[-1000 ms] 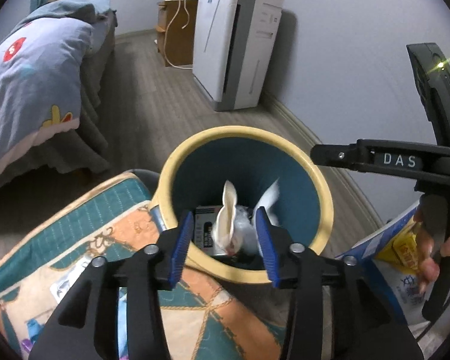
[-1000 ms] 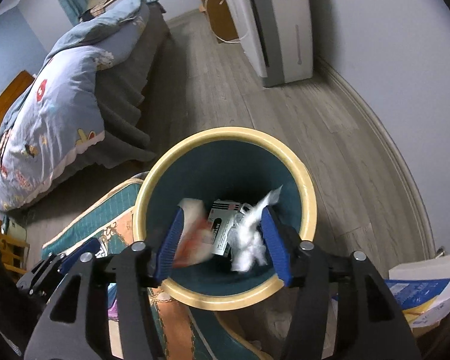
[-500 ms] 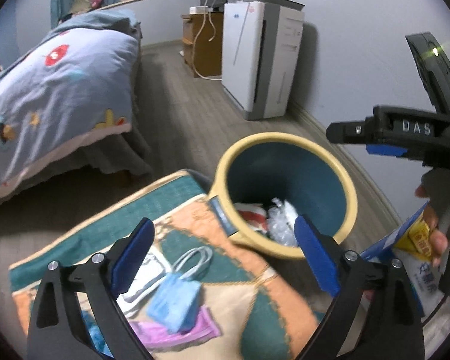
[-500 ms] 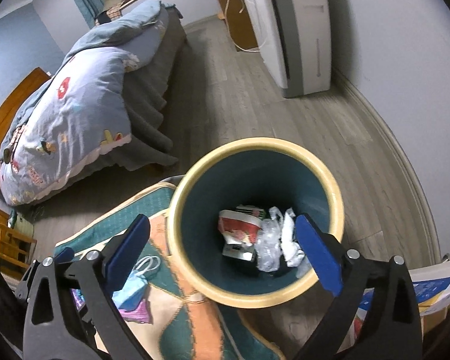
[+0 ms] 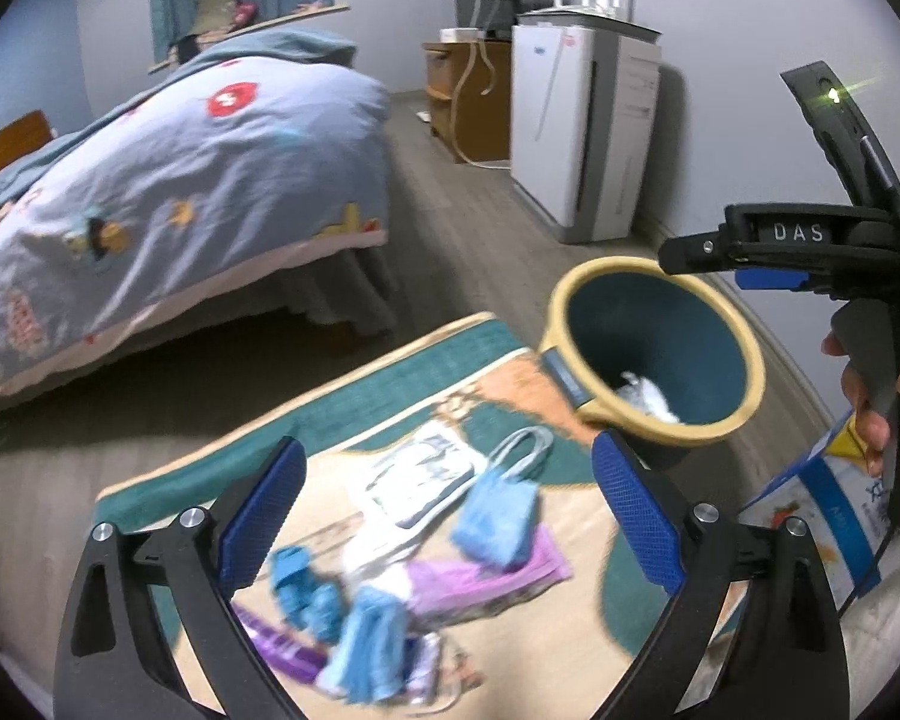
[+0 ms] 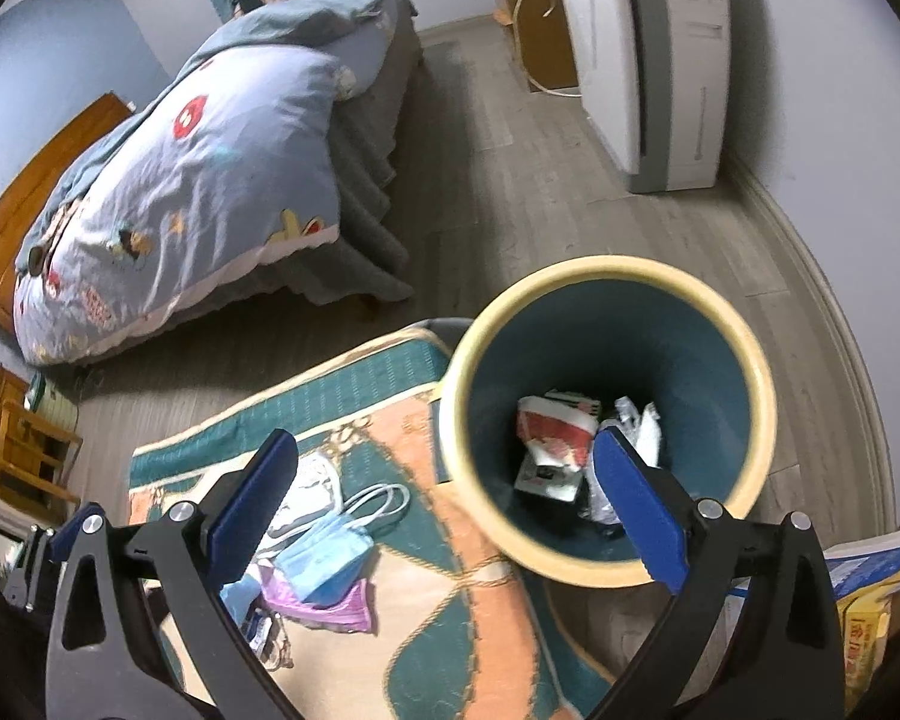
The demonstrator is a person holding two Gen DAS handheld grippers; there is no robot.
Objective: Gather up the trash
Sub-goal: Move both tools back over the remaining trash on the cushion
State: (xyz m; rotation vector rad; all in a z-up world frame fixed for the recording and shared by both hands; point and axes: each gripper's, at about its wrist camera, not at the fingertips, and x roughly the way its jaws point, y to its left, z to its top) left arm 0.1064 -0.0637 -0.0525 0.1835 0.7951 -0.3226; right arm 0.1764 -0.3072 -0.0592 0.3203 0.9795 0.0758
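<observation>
1. Trash lies in two places: some is already inside the bin, and a loose scatter sits on the rug just beside it.
2. Inside the bin you can see a red-and-white carton and crumpled clear plastic resting on the bottom.
3. The bin has a cream rim and a teal inner wall; it stands at the rug's edge, on the side nearer the wall.
4. On the rug, a light blue face mask with white ear loops lies across a purple mask, with a white packet touching it on the far side.
5. More blue pieces lie nearer your left gripper; they are blurred, so you cannot tell what they are.
6. Your left gripper's jaws are spread wide with nothing between the pads, and it looks down over the masks.
7. Your right gripper also has its jaws wide apart and holds nothing; it hangs over the bin's near rim and the rug beside it.
8. Your right hand shows in the left view, wrapped around the gripper's handle.
9. A bed with a pale blue quilt stands across the wooden floor from the rug.
10. A white appliance stands against the wall beyond the bin.
</observation>
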